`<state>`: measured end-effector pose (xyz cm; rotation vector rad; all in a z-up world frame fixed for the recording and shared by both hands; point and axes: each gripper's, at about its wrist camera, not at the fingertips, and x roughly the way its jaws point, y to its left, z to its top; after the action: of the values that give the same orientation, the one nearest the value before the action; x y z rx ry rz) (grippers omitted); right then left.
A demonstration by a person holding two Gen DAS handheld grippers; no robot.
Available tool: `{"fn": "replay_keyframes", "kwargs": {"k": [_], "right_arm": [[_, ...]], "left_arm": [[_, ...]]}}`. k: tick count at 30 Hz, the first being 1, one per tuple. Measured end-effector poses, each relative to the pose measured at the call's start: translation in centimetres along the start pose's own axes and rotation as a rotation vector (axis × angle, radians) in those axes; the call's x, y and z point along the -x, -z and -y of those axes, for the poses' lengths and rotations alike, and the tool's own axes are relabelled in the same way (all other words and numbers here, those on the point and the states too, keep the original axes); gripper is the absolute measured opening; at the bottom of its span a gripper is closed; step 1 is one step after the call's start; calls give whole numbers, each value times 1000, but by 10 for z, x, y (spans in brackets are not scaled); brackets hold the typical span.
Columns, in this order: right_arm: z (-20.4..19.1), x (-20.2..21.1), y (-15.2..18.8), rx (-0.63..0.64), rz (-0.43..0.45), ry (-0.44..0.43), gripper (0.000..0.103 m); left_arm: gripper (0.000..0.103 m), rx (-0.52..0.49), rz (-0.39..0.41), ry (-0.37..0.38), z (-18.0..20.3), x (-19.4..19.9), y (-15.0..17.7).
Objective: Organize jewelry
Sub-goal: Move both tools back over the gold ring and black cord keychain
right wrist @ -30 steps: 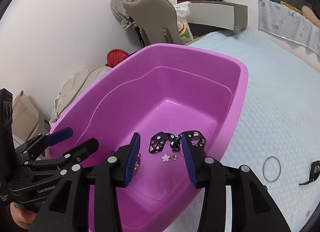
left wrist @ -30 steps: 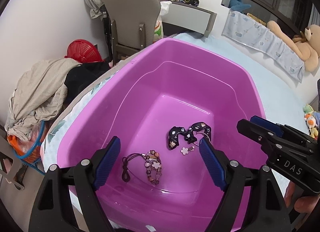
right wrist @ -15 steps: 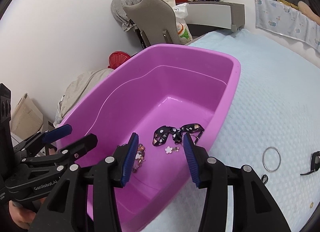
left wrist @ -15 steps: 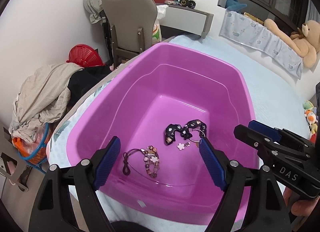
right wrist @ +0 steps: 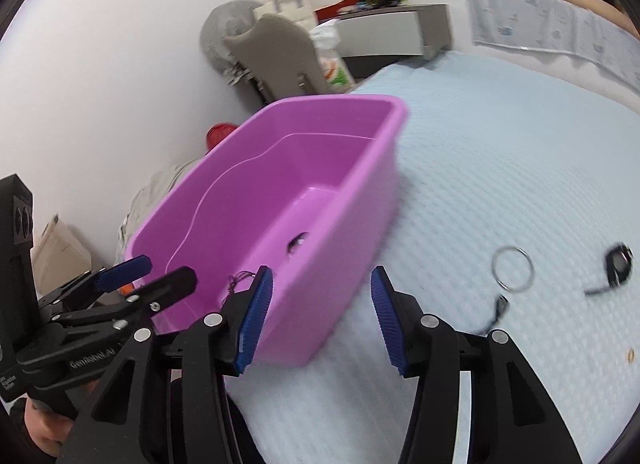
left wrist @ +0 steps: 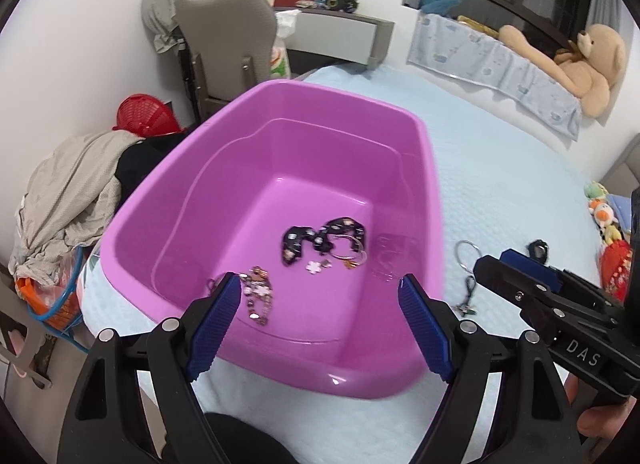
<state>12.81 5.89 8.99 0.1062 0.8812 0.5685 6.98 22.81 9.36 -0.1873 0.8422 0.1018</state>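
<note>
A purple tub [left wrist: 430, 168] stands on the pale blue bedspread [right wrist: 500, 152]. On its floor lie a beaded bracelet [left wrist: 259, 296], a black patterned strap on a ring [left wrist: 322, 242] and a flower charm [left wrist: 314, 266]. My left gripper [left wrist: 318, 284] hangs open over the tub's near end, nothing between its pads. My right gripper [right wrist: 320, 276] is by the tub's right wall, its jaws opening and empty. To the right on the bedspread lie a silver ring [right wrist: 513, 267] with a small clasp [right wrist: 500, 306], a black watch-like piece [right wrist: 618, 264] and a tiny gold ring [right wrist: 631, 355].
Left of the bed are a heap of clothes [left wrist: 68, 192], a red basket [left wrist: 146, 116] and a grey chair [left wrist: 232, 36]. A teddy bear [left wrist: 580, 60] lies along the far side. Small plush toys [left wrist: 604, 220] sit at the right edge.
Both grippers have drawn back from the tub, so its near rim now shows. The right gripper has swung right toward the bedspread and its jaws have widened.
</note>
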Motion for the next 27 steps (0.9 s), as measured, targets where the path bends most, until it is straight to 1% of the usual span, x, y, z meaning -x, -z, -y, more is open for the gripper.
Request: {"fn": "replay_keyframes", "kwargs": {"k": [2, 6, 10, 13, 14, 17, 18, 21, 23, 27], "right_arm": [[11, 13, 8, -25, 17, 6, 51], [34, 44, 33, -69, 55, 41, 53], [63, 77, 70, -118, 76, 78, 53], [88, 99, 97, -160, 80, 125, 54], [97, 108, 107, -174, 80, 148, 56], [124, 129, 135, -216, 75, 207, 56], [129, 132, 140, -224, 74, 217, 56], [154, 150, 164, -268, 78, 282, 59], [169, 160, 176, -295, 82, 317, 61], [194, 166, 193, -345, 70, 359, 62]], "left_arm": [[81, -8, 5, 18, 9, 7, 5], [81, -37, 24, 61, 35, 22, 17], [82, -59, 26, 104, 60, 31, 30], [84, -73, 24, 133, 81, 32, 42], [84, -80, 18, 140, 88, 30, 46], [84, -102, -6, 160, 110, 21, 58], [84, -109, -12, 166, 116, 19, 62], [84, -121, -44, 199, 133, 7, 73], [84, -129, -66, 222, 143, -3, 79], [85, -146, -85, 233, 157, -21, 85]]}}
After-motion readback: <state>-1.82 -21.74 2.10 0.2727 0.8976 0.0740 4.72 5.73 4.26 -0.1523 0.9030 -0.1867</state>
